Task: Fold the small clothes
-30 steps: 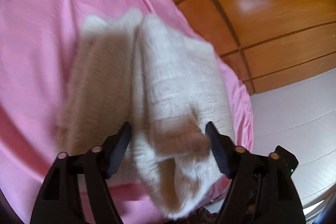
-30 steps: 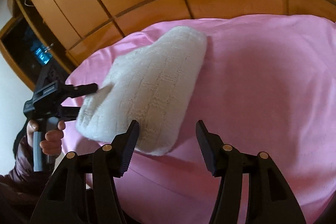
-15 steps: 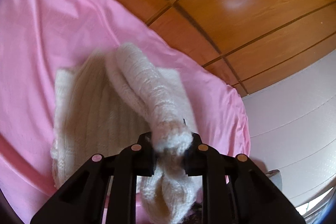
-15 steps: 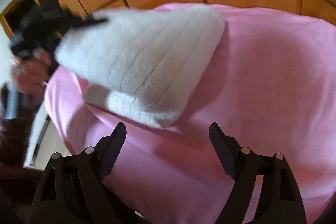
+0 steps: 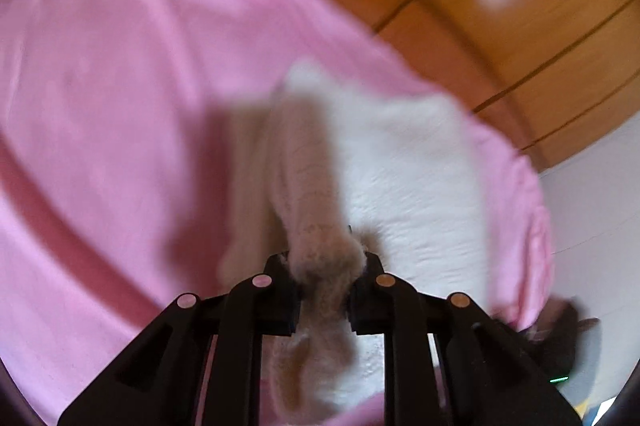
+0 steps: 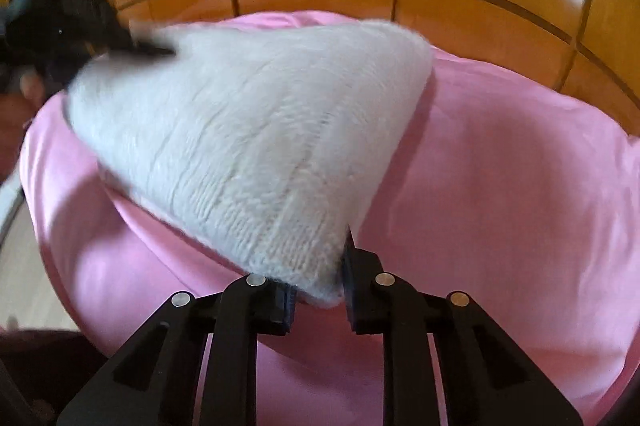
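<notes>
I see the cream knit garment [image 6: 256,146], ribbed and fuzzy, stretched over the pink sheet [image 6: 520,186]. My right gripper [image 6: 318,300] has just closed, pinching its near corner at six o'clock. My left gripper [image 5: 325,288] pinches a bunched fold, also at six. Its view is blurred; the garment's far edge smears.

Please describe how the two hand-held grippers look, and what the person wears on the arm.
Both are matte black plastic. The left hand-held gripper and the right hand-held gripper each have two angular fingers with triangular cut-outs, round silver pins at the joints and ribbed pads. A small green light glows low at the right in the left view. The sleeve is dark maroon.
</notes>
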